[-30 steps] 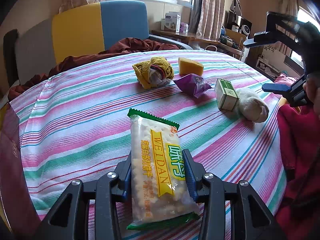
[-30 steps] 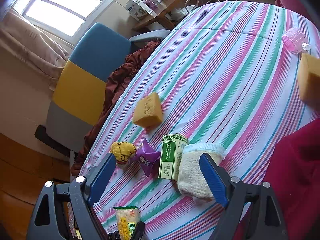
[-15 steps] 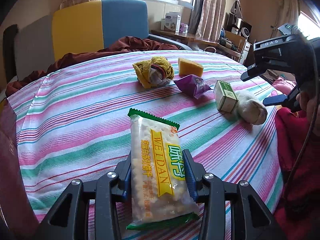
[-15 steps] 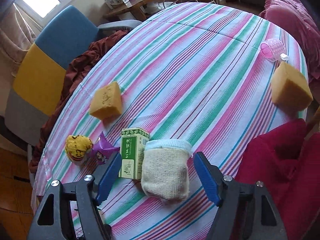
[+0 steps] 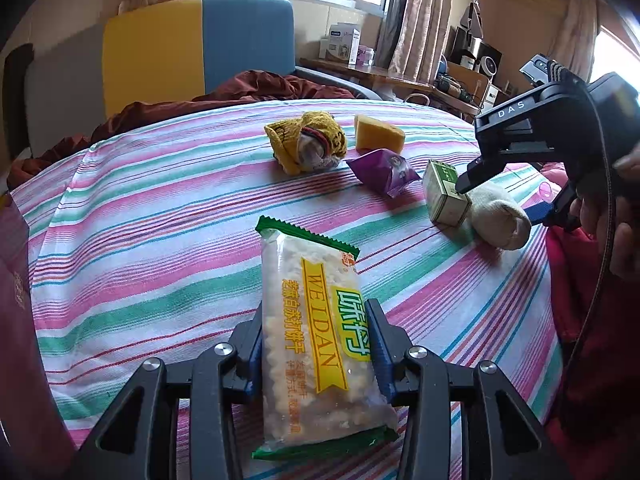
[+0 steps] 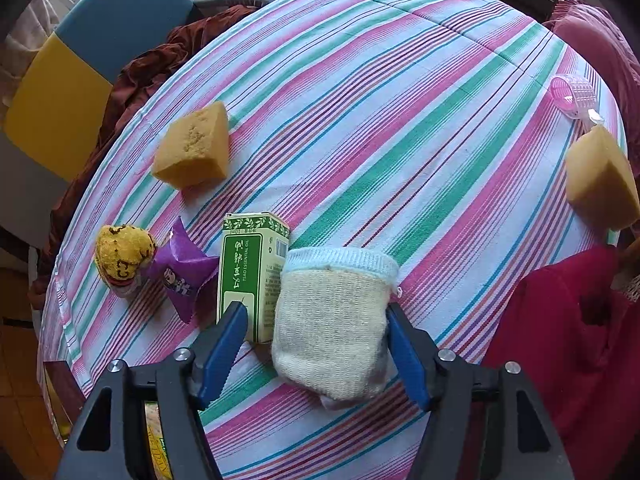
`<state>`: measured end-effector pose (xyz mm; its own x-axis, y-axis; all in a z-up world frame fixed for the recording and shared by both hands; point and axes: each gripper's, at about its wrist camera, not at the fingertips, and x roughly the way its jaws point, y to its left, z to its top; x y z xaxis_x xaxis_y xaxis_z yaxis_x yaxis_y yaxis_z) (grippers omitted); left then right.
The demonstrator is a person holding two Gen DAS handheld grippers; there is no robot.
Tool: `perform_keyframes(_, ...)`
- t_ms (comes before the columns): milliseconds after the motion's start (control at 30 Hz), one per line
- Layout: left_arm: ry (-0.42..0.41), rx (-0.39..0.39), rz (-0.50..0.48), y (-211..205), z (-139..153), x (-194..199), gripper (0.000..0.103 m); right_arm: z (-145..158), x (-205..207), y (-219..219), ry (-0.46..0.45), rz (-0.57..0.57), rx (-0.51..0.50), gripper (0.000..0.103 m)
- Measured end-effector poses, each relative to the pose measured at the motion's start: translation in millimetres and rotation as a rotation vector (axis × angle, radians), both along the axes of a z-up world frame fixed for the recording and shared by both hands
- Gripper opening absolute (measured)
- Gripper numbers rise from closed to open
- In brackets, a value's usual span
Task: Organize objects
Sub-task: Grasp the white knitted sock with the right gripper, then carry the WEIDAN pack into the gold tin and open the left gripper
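Crowdingly, green box (image 6: 252, 276) flanks sock (image 6: 334, 320) between spread right gripper (image 6: 316, 356); left gripper (image 5: 316, 344) clamps biscuits (image 5: 320, 344).

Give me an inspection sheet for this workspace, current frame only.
Surface: striped tablecloth, flat.
Job's things: green-edged cracker packet; cream knitted sock beside green carton; purple snack pouch; yellow knitted bundle; two yellow sponges.
Clutter: pink ribbed roller.
Grippers: left gripper shut on packet; right gripper open, straddling sock.
Cables: black cord at right gripper.
Surroundings: blue-yellow chair.
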<state>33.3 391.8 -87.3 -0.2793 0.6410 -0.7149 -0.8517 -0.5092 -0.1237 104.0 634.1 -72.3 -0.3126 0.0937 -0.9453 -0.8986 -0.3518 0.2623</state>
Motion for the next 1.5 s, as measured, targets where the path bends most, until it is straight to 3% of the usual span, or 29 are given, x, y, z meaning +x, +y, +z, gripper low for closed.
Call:
perform_keyframes(67,0.001,0.0,-0.001,-0.1,-0.1,-0.1,0.045,-2.4,0.9,0.4,0.024,-0.017,-0.009,0.074)
perform_keyframes(167,0.002,0.002,-0.001,0.0,-0.3,0.3,0.045,2.2,7.7,-1.4,0.09,-0.053,0.0,0.053)
perform_keyframes(300,-0.001,0.004,-0.001,-0.5,-0.4,-0.1,0.045,3.4,7.6,-3.9,0.096,-0.033,-0.001,0.05)
perform_keyframes(467,-0.003,0.005,-0.001,-0.7,-0.5,-0.3,0.045,2.1,-16.7,-23.3,0.089,0.122,-0.007,0.049)
perform_keyframes(600,-0.003,0.007,-0.002,-0.7,0.1,0.3,0.045,-8.4,-21.3,-27.4,0.066,0.118,-0.036,0.05)
perform_keyframes(800,-0.002,0.007,-0.002,-0.9,0.3,-0.2,0.045,-8.8,-23.0,-31.2,0.058,0.112,-0.002,0.051)
perform_keyframes(1200,0.005,0.008,-0.002,-1.9,1.1,1.1,0.043,-10.3,-49.6,-53.9,-0.099,0.262,0.127,0.053)
perform_keyframes(1500,0.017,0.0,0.006,-1.5,1.6,2.4,0.04,-11.9,-56.0,-63.3,-0.147,0.296,0.164,0.052)
